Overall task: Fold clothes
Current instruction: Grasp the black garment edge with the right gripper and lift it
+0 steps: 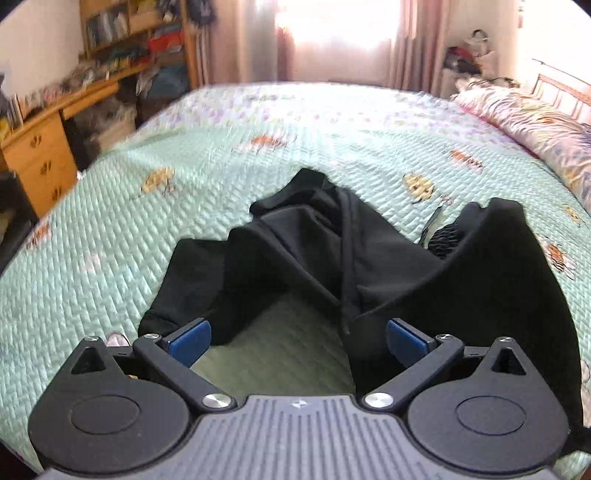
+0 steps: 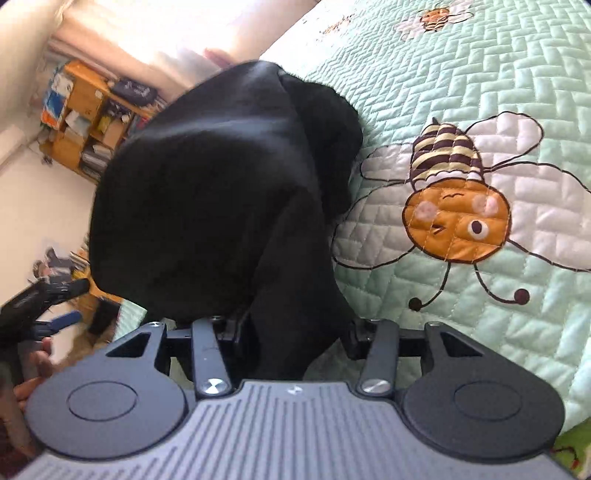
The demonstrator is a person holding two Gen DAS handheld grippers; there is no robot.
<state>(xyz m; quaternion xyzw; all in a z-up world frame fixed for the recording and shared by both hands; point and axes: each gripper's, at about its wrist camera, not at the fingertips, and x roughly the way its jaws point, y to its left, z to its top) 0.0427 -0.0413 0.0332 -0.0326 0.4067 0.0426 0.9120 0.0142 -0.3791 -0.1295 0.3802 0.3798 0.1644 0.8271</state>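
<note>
A black garment [image 1: 314,251] lies crumpled on the mint quilted bed [image 1: 221,155]. Its right part [image 1: 509,266] is held up off the quilt like a tent. My left gripper [image 1: 295,338] hovers open just in front of the cloth's near edge, and the blue pads [image 1: 190,338] hold nothing. In the right wrist view the black garment [image 2: 207,192] hangs bunched in front of the camera, with my right gripper [image 2: 291,336] shut on a thick fold of it. The right pads are hidden by the cloth. The left gripper [image 2: 55,321] shows at the far left edge, with a hand [image 2: 33,369] below it.
A bee patch [image 2: 458,214] marks the quilt right of the garment. A floral pillow [image 1: 535,125] lies at the bed's far right by the headboard. A wooden desk with drawers [image 1: 37,158] and cluttered shelves [image 1: 129,33] stand left of the bed, with a curtained window [image 1: 332,33] beyond it.
</note>
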